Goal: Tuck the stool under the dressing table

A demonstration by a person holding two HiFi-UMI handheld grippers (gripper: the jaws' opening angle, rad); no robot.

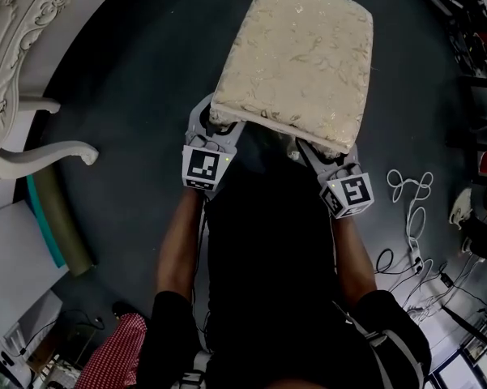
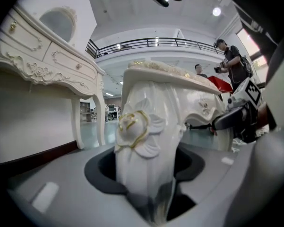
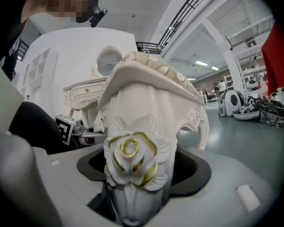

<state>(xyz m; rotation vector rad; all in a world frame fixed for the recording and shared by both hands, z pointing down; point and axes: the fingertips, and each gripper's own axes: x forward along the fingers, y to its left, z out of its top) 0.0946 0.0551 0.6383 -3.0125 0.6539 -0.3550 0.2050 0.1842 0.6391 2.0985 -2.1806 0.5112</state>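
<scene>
Cushion fabric blocks most of what I want from the head view: the stool (image 1: 296, 55) shows only its cream patterned seat from above, with every leg hidden beneath it. The tips of both tools vanish under its near edge. I cannot tell whether the stool's feet touch the dark floor (image 1: 130, 79).

The left hand-held gripper (image 1: 217, 130) sits at the seat's near-left corner, and its own view shows the jaws clamped on the near-left leg (image 2: 149, 141), a white carved leg with a gilded rose. The right hand-held gripper (image 1: 328, 159) sits at the near-right corner, clamped the same way on the near-right leg (image 3: 134, 126). Both legs fill the gap between the jaws, and their lower ends are cut off at the frame bottom.

The dressing table (image 1: 16, 55) is cut off at the far left, only its carved edge and one curved leg showing. The stool is right of it, apart from it, not under it. Loose cables (image 1: 409, 209) lie on the floor at the right.
</scene>
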